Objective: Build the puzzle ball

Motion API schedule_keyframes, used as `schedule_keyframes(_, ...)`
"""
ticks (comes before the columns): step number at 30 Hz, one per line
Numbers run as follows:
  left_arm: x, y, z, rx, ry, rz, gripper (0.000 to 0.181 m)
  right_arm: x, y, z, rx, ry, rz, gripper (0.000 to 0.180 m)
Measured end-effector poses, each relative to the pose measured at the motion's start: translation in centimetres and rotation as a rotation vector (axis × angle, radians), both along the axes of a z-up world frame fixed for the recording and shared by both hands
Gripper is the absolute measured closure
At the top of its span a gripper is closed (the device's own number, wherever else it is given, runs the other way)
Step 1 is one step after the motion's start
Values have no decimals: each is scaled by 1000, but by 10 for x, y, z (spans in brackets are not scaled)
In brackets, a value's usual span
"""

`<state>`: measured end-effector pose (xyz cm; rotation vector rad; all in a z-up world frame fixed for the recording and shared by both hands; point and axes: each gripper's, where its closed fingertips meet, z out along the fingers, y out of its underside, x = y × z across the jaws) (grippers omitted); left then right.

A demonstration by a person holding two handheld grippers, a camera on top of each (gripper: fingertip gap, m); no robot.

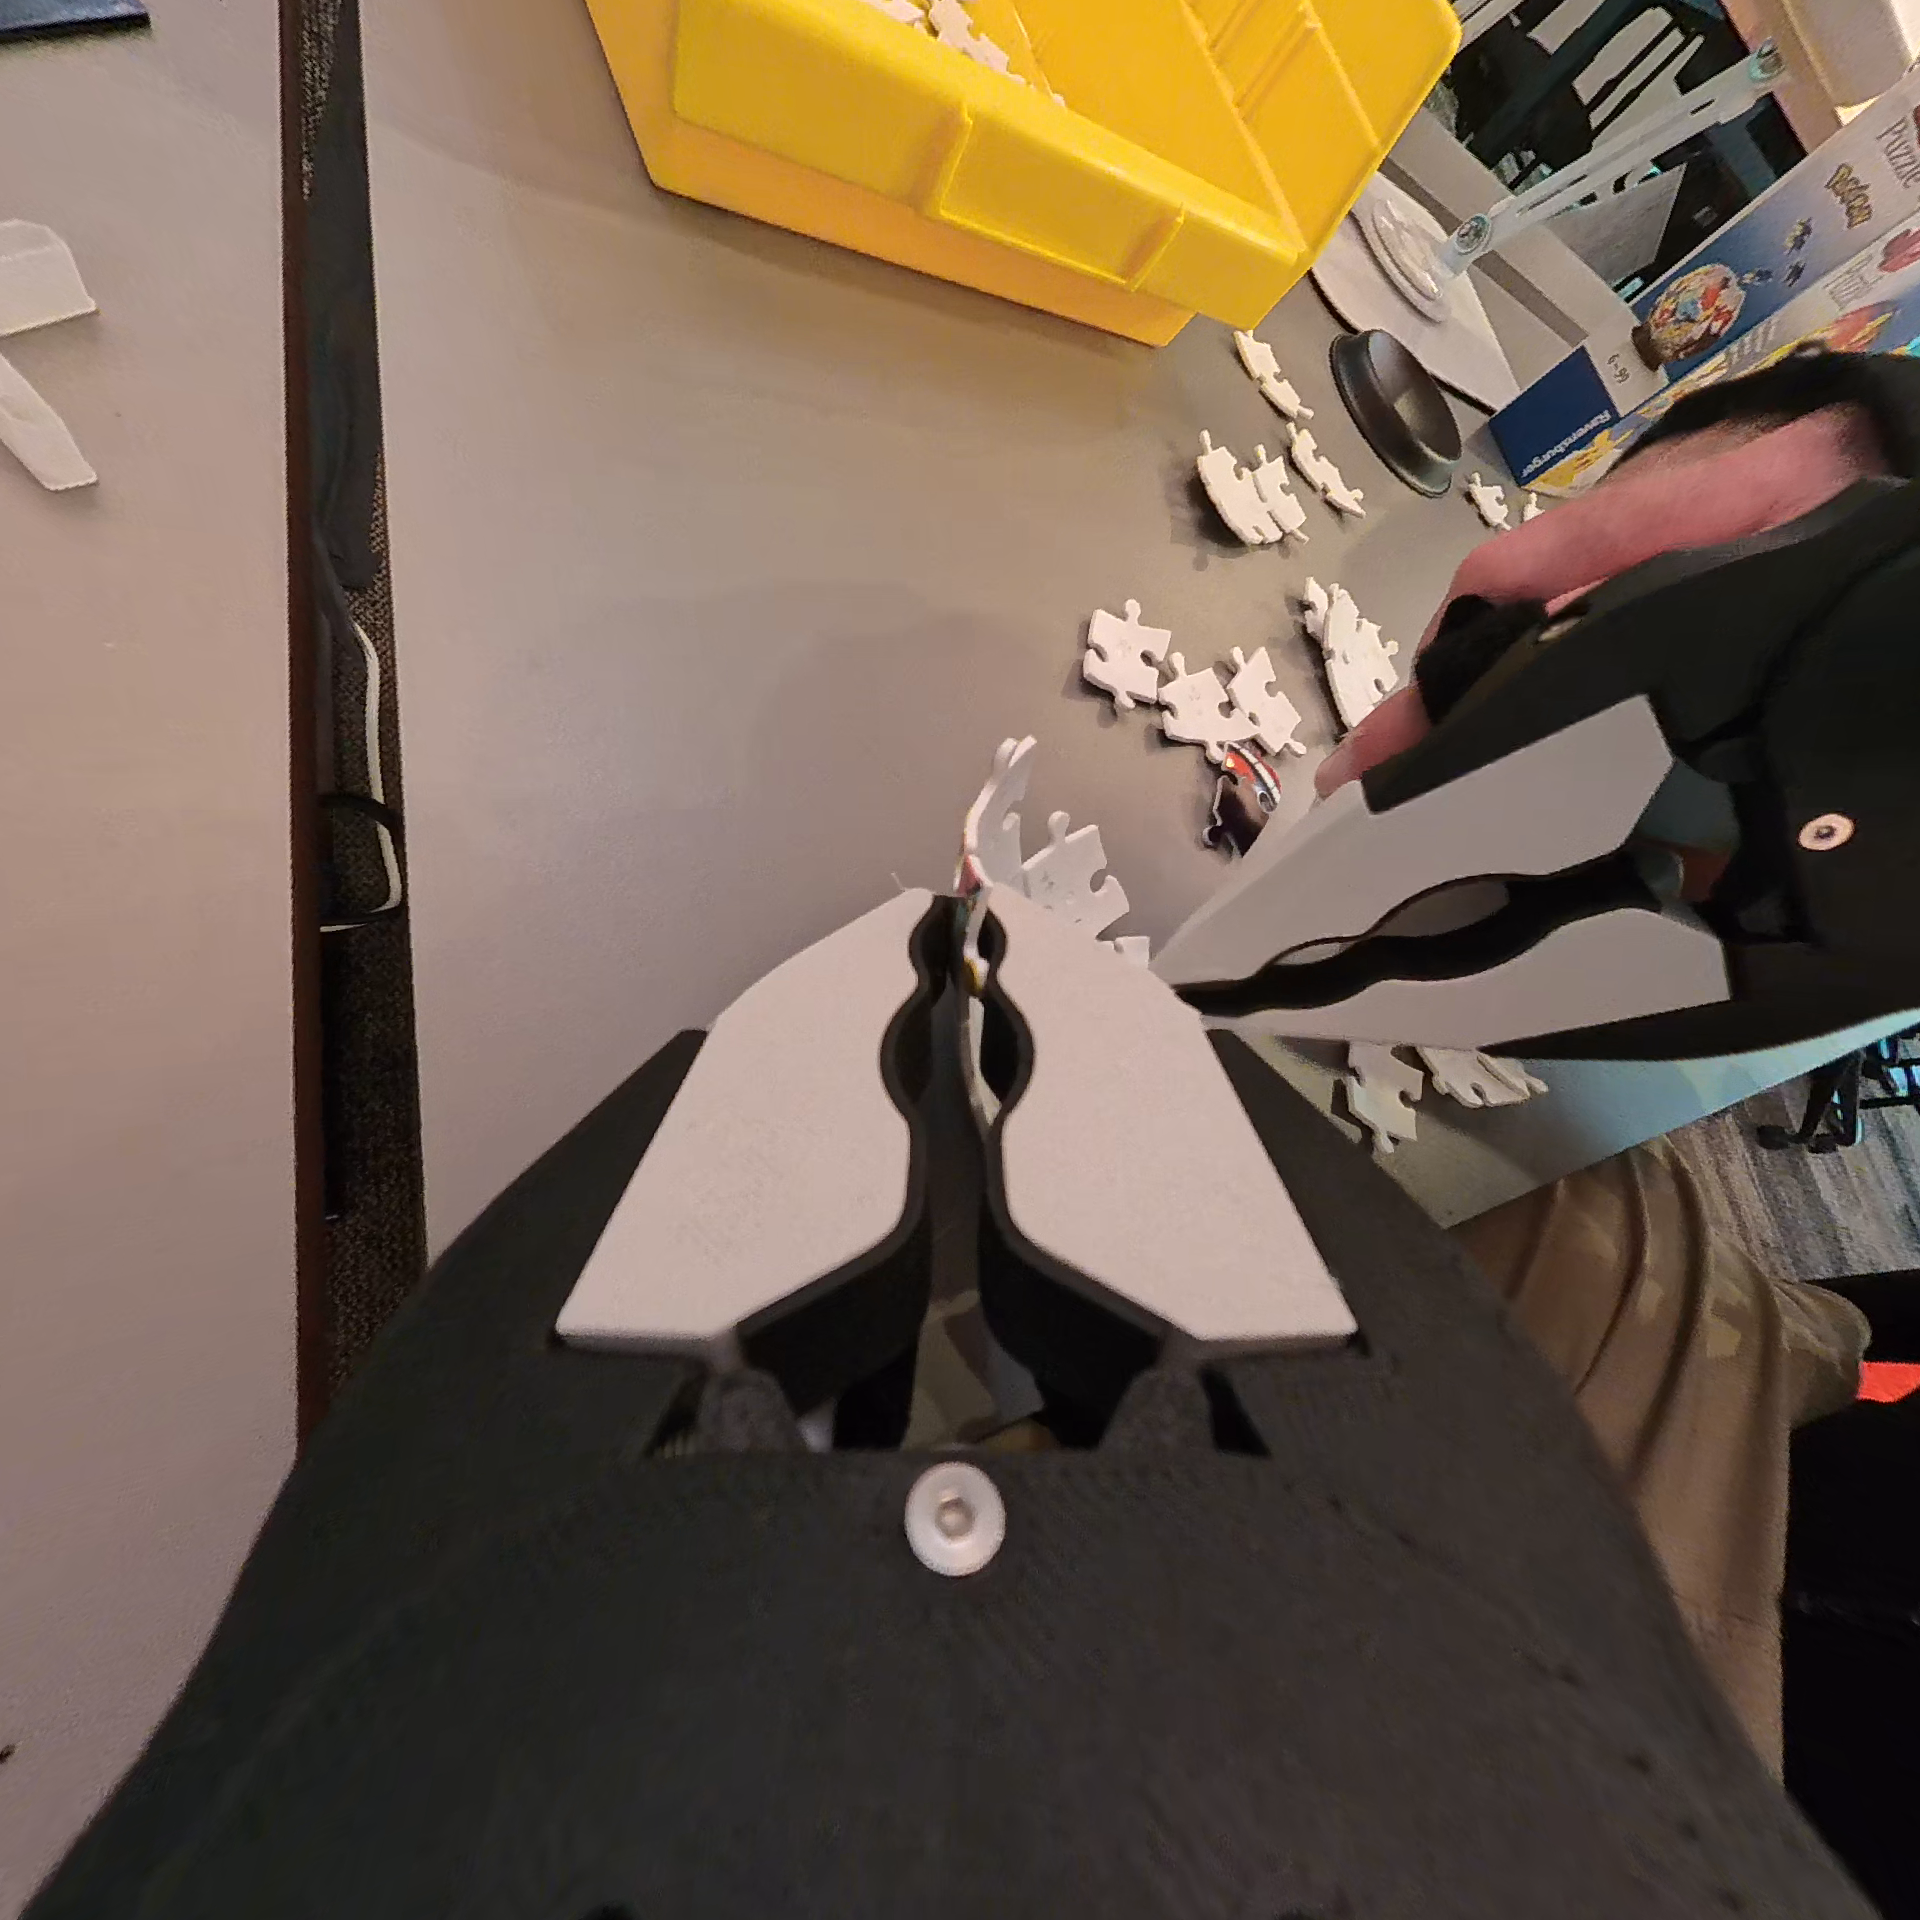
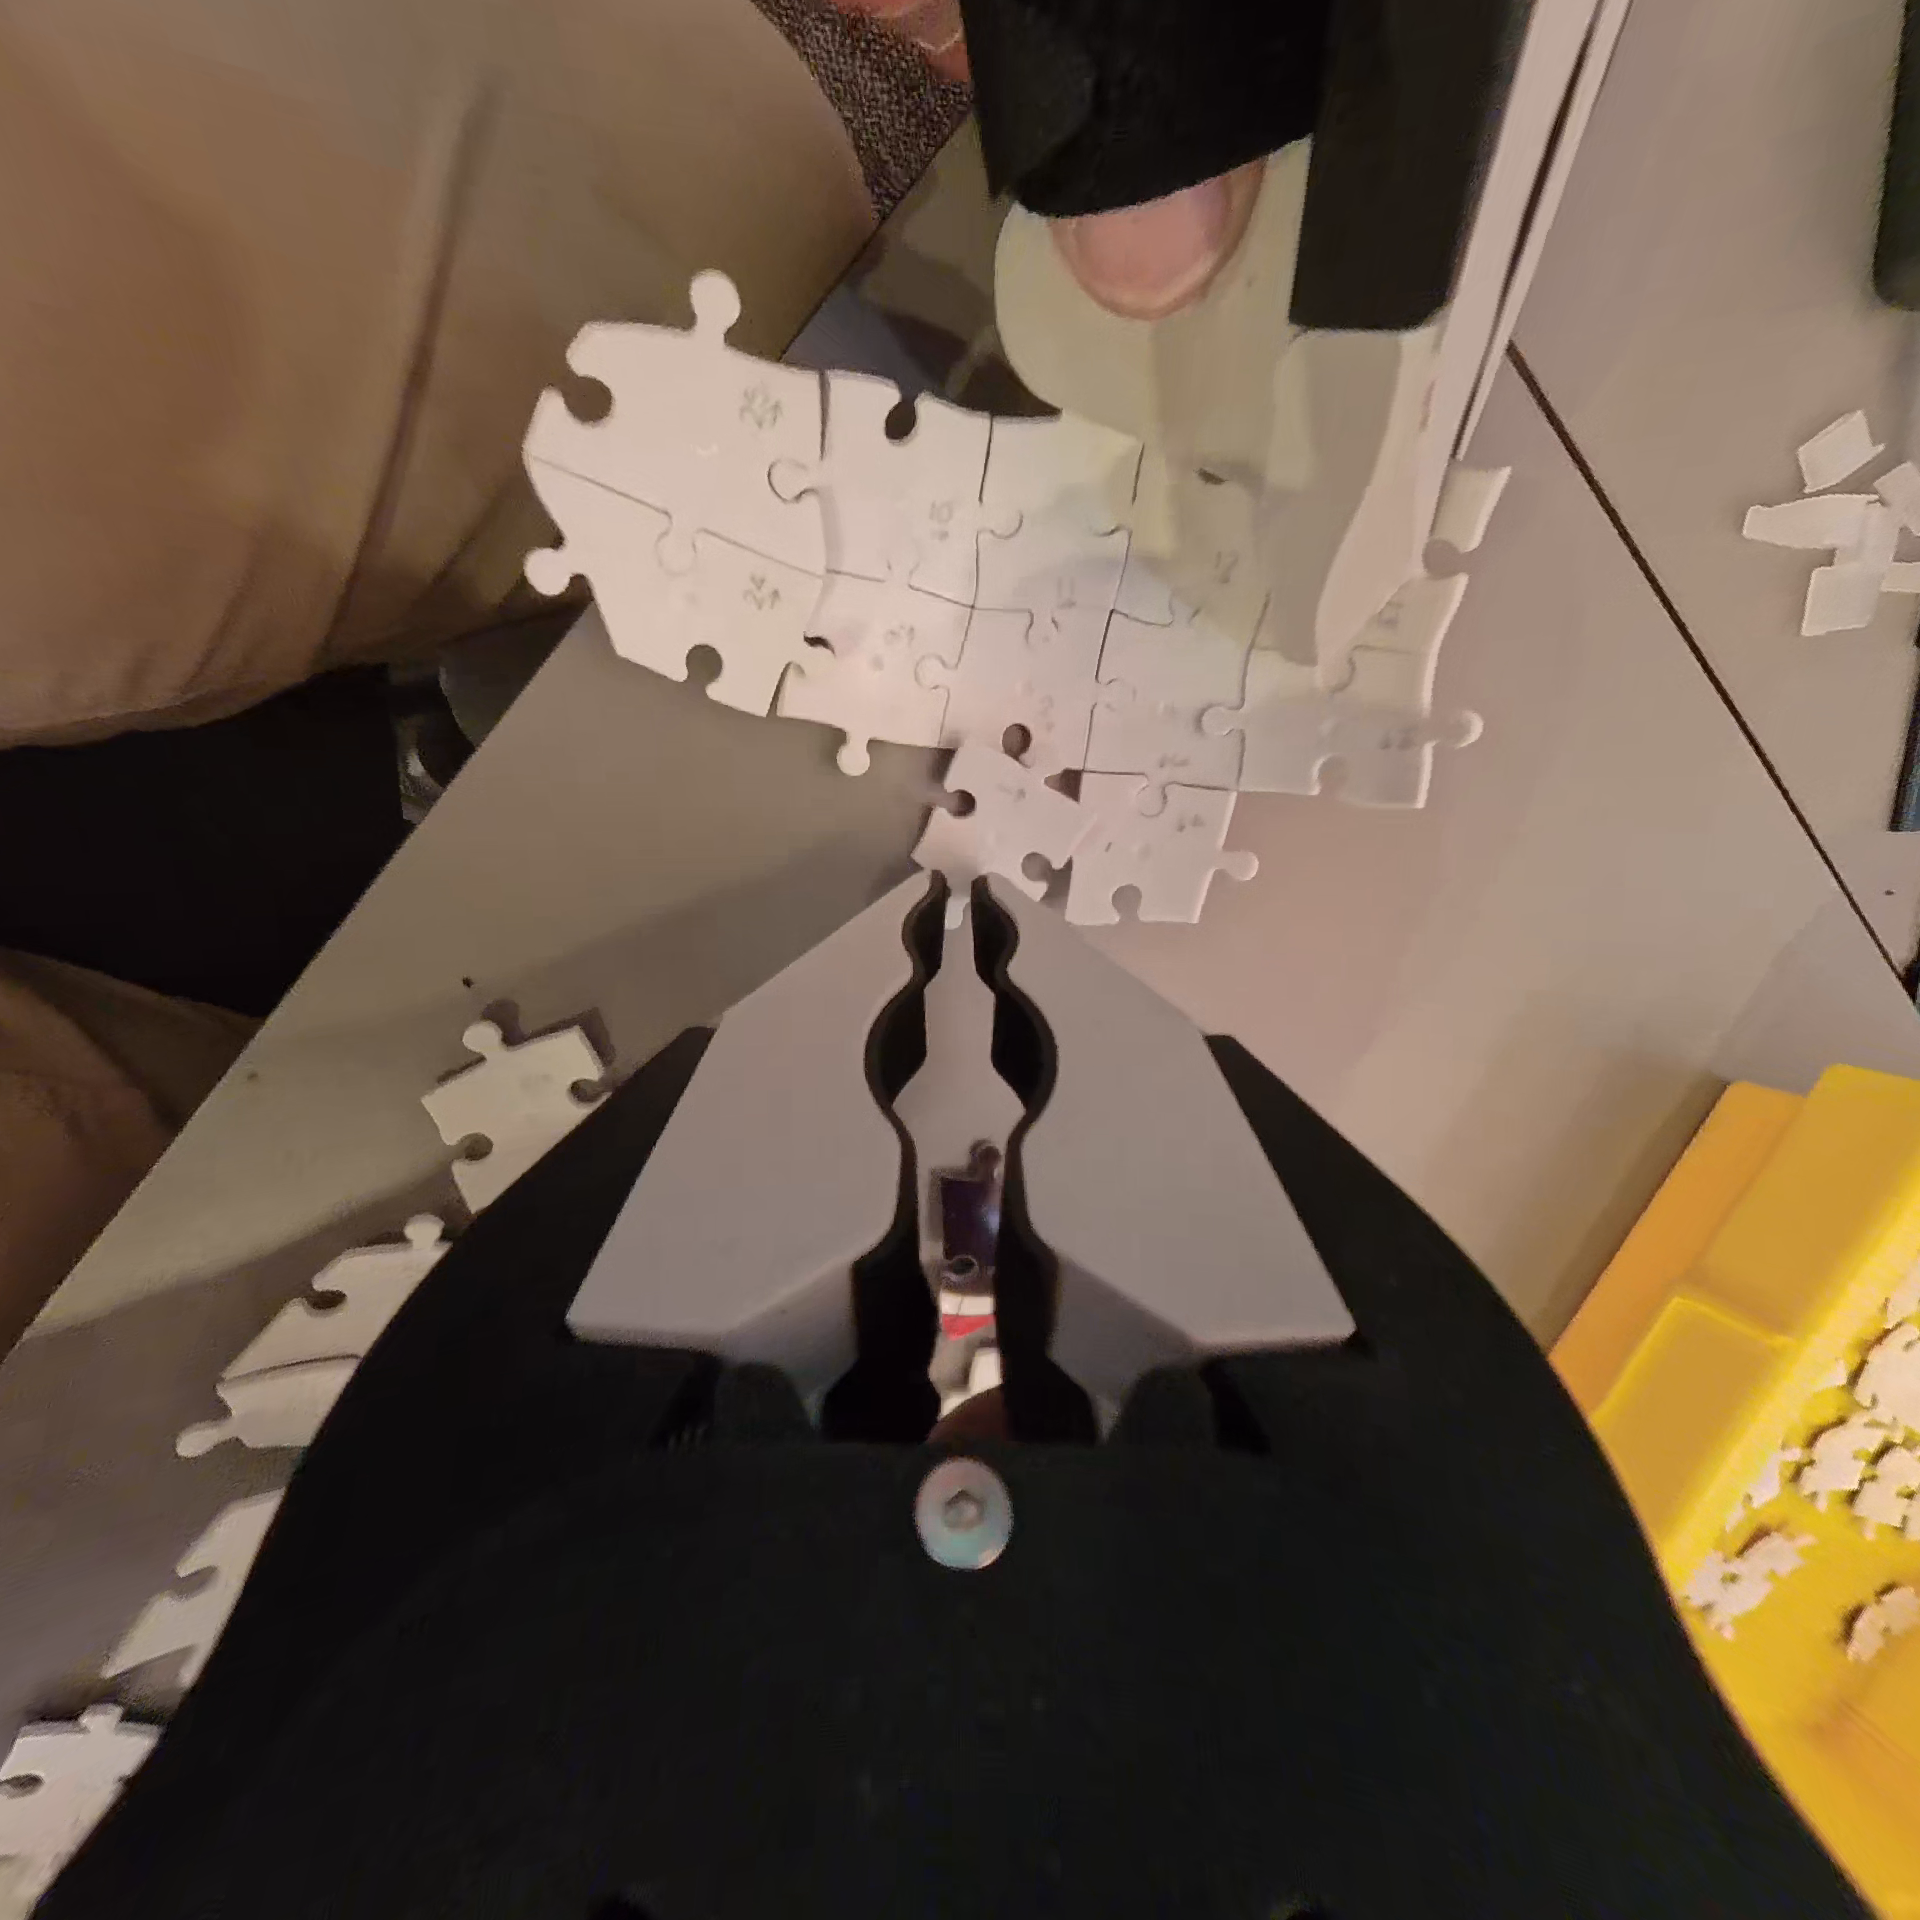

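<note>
The black printed body of the left gripper [image 1: 961, 925], with its two pale grey fingers, fills the near field of the left wrist view; its jaws are pressed together on the edge of a curved, joined panel of white plastic puzzle pieces [image 2: 987, 613]. From there the panel [image 1: 1003, 821] rises toward twelve o'clock, seen almost edge-on. In the right wrist view the same panel spreads wide, its blank backs facing the camera, its long axis running from about ten o'clock to three o'clock and bowing like a shell segment. The right gripper [image 2: 958, 883] has its tips closed down to a thin gap on a single white piece [image 2: 997, 821] at the panel's lower edge; that piece sits tilted and looks not yet seated.

By my judgement the ball is at an early stage: one patch of roughly a dozen pieces is joined, far short of a sphere. Loose white pieces [image 1: 1195, 681] lie scattered on the grey table [image 1: 675, 623] toward two o'clock, and many more wait in the yellow plastic bin [image 1: 987, 145] at twelve o'clock. The printed puzzle box [image 1: 1766, 270] stands at the far right.
</note>
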<state>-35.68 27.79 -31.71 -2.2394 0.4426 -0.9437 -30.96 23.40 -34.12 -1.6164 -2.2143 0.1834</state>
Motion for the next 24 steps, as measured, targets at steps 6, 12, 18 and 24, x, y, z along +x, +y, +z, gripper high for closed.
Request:
schedule_keyframes(6, 0, 0, 0, 1, 0, -1, 177, 4, 6, 3, 35, -21, 15, 176)
schedule_keyframes(12, 1, 0, -1, -1, -2, -3, 177, 5, 10, 1, 32, -17, -31, 178)
schedule_keyframes(18, 1, -1, -1, -3, -4, -5, 177, 2, 8, 5, 34, -1, -37, 177)
schedule_keyframes(24, 3, -2, 0, -2, 6, -14, 177, 1, 5, 6, 44, 1, -34, 177)
